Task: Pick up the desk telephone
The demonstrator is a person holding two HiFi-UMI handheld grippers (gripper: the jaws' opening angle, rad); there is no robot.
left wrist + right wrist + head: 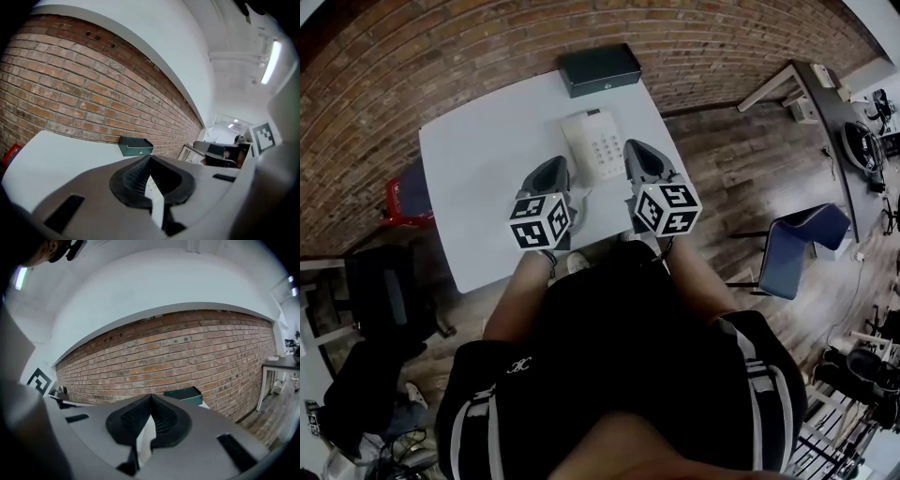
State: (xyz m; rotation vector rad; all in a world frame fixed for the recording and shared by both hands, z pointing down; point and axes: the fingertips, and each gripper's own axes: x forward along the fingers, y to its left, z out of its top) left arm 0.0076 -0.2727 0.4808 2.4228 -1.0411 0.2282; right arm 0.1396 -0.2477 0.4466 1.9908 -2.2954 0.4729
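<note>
desk telephone on white table

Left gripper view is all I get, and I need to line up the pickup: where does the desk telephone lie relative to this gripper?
Observer: In the head view, the desk telephone lies on the table, just right of the left gripper.
Operator: And the other gripper?
Observer: The right gripper flanks the telephone's right side, jaws shut, holding nothing.
</note>
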